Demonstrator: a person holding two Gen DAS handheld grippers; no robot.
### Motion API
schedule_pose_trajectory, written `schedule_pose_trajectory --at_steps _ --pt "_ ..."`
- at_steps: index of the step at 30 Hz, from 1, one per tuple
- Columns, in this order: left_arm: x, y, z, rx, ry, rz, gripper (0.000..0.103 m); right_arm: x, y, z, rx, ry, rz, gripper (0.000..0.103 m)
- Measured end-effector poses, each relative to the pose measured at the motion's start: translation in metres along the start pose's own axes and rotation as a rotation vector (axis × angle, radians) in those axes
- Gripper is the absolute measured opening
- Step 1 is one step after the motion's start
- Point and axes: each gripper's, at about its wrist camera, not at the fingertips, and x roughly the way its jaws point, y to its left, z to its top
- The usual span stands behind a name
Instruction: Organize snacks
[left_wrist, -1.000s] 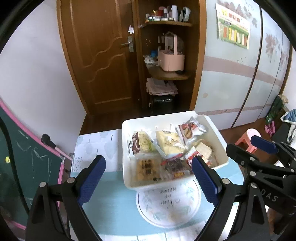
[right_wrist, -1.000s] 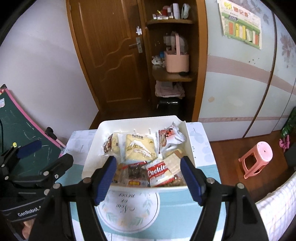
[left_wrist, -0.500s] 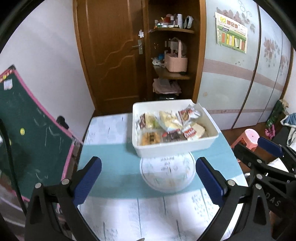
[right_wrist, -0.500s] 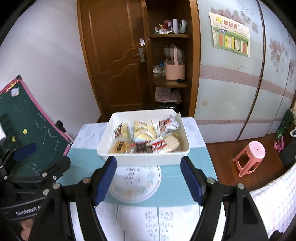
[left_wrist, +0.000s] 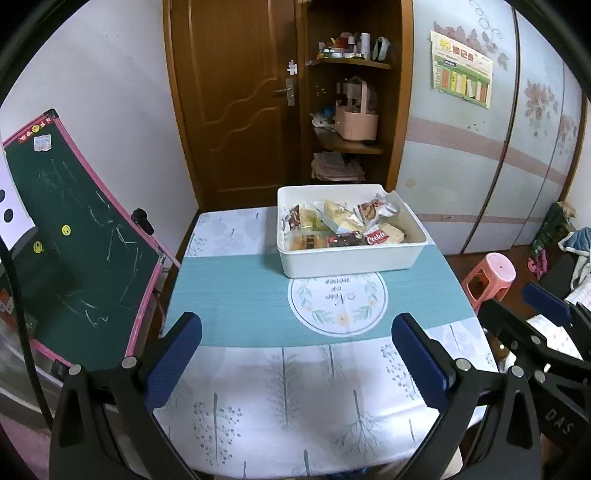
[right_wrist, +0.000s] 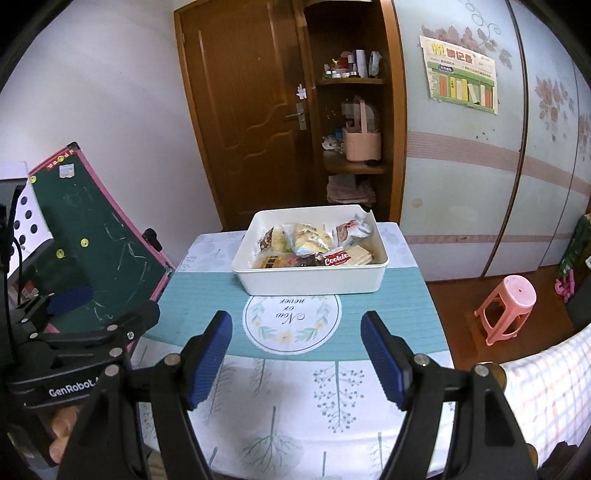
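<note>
A white bin (left_wrist: 351, 260) (right_wrist: 310, 282) stands at the far side of the table, filled with several wrapped snacks (left_wrist: 338, 221) (right_wrist: 306, 240), among them a red Cookie pack (left_wrist: 376, 236) (right_wrist: 337, 257). My left gripper (left_wrist: 295, 325) hangs open over the near half of the table, well short of the bin, with nothing between its blue pads. My right gripper (right_wrist: 295, 319) is also open and empty, at a similar distance from the bin. Each gripper shows in the other's view: the right gripper (left_wrist: 546, 302) at the right edge, the left gripper (right_wrist: 110, 308) at the left.
The table wears a teal and white cloth (left_wrist: 229, 288) with a round printed emblem (right_wrist: 291, 321). A green chalkboard with a pink frame (left_wrist: 74, 240) leans at the left. A pink stool (right_wrist: 509, 299) stands on the floor at the right. Behind are a wooden door (left_wrist: 240, 99) and a corner shelf (left_wrist: 351, 144).
Both grippers have drawn back from the bin towards the table's near edge; the bin now looks smaller and farther off. The left jaws have spread a little wider.
</note>
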Motion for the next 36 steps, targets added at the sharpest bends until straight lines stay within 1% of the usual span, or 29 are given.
schedule_pose_trajectory --at_steps 6,14,36 --pt "-0.009 0.000 -0.013 0.004 0.010 0.015 0.102 -0.011 0.001 -0.006 0.016 -0.019 -0.012 0.077" --pt "-0.014 0.008 -0.017 -0.039 0.002 0.018 0.102 -0.013 0.008 -0.014 -0.017 -0.009 -0.037 0.077" --pt "-0.016 0.007 -0.023 -0.047 0.013 0.026 0.102 -0.015 0.019 -0.018 -0.034 -0.012 -0.023 0.077"
